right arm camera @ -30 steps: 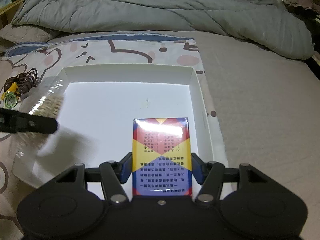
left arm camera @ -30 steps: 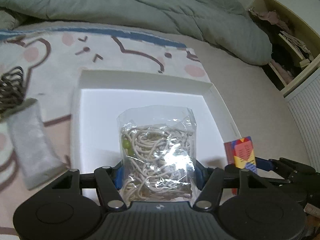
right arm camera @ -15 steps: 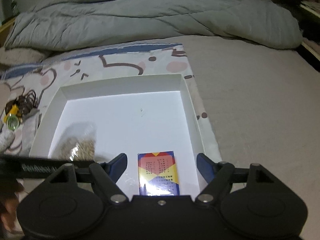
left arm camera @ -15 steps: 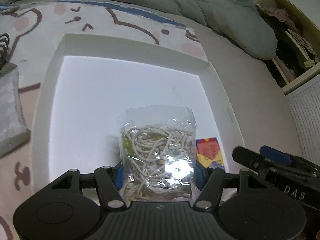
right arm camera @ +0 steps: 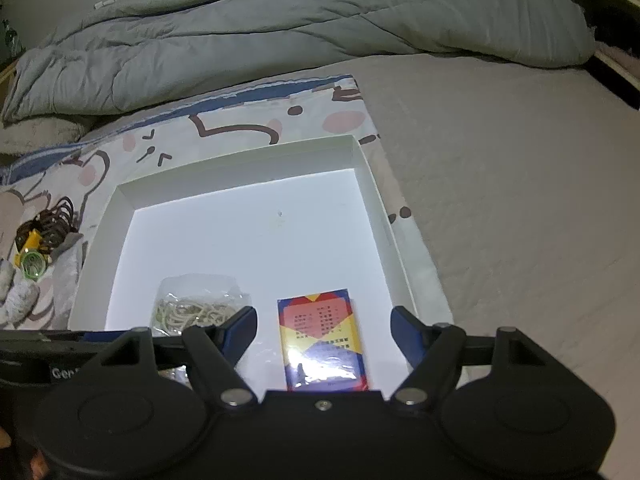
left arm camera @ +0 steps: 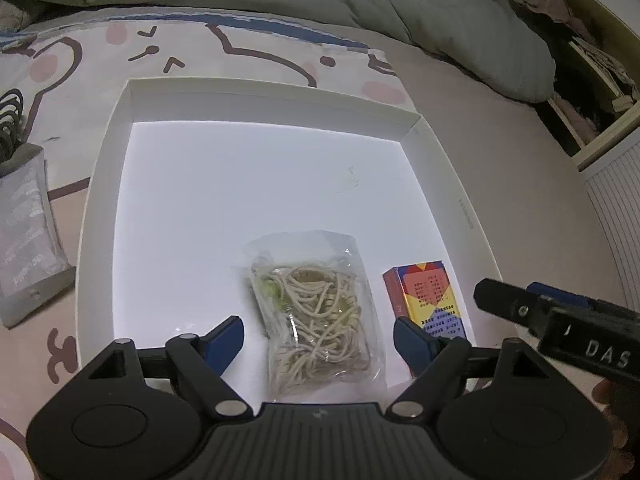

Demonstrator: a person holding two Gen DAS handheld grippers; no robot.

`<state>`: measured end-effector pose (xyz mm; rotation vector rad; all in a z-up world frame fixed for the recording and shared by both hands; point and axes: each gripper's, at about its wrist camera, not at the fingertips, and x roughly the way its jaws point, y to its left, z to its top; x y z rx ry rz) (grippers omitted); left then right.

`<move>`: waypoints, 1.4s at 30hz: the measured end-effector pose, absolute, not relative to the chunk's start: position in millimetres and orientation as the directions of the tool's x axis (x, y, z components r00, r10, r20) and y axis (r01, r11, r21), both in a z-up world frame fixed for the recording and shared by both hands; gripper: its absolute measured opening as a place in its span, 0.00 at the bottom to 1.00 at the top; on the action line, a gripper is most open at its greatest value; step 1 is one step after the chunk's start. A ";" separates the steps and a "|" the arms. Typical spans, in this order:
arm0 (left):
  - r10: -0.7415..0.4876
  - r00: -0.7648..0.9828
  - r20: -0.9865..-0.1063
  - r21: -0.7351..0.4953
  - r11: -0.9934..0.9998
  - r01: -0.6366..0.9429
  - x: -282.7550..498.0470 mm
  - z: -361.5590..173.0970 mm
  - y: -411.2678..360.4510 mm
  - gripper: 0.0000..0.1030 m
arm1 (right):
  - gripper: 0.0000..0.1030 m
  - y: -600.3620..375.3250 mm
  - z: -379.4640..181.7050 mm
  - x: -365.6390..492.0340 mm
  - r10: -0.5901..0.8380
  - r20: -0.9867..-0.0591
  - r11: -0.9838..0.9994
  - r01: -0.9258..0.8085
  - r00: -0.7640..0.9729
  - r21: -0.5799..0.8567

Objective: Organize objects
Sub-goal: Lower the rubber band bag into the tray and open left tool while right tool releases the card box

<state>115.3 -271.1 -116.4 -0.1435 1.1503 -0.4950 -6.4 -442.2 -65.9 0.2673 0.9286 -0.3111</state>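
A clear bag of beige cord (left arm camera: 318, 312) lies in the white tray (left arm camera: 108, 168) near its front edge. My left gripper (left arm camera: 320, 340) is open with its fingers apart on either side of the bag. A colourful card box (right arm camera: 324, 340) lies flat in the tray to the right of the bag; it also shows in the left wrist view (left arm camera: 428, 300). My right gripper (right arm camera: 324, 330) is open around the box without gripping it. The bag also shows in the right wrist view (right arm camera: 192, 308).
A grey packet (left arm camera: 28, 240) and dark hair ties (right arm camera: 52, 222) with a yellow and green item (right arm camera: 32, 256) lie left of the tray on a patterned cloth. A grey duvet (right arm camera: 280, 28) is behind. A shelf (left arm camera: 580, 60) stands at the right.
My left gripper opened and let the cord bag down in the tray. My right gripper, which let go of the card box earlier, has drawn back a little.
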 end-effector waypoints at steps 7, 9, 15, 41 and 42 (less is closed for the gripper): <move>-0.491 0.352 -0.797 -0.395 0.864 0.311 117.9 -115.5 -265.5 0.21 | 0.71 -442.6 -63.6 -10.2 -0.144 -0.813 0.917 0.384 0.565 0.105; -0.481 0.339 -0.809 -0.379 0.867 0.323 118.0 -120.0 -270.9 0.20 | 0.71 -442.8 -63.7 -10.4 -0.143 -0.813 0.918 0.383 0.564 0.105; -0.457 0.334 -0.824 -0.352 0.876 0.330 116.5 -121.5 -276.4 0.20 | 0.71 -445.1 -64.2 -10.9 -0.141 -0.815 0.915 0.388 0.562 0.109; -0.465 0.283 -0.839 -0.319 0.841 0.437 118.0 -124.2 -304.5 0.31 | 0.71 -453.5 -62.7 -16.1 -0.134 -0.814 0.883 0.441 0.565 0.160; -0.460 0.286 -0.840 -0.312 0.842 0.440 117.1 -121.4 -303.3 0.34 | 0.71 -453.2 -62.0 -17.1 -0.135 -0.812 0.882 0.442 0.568 0.162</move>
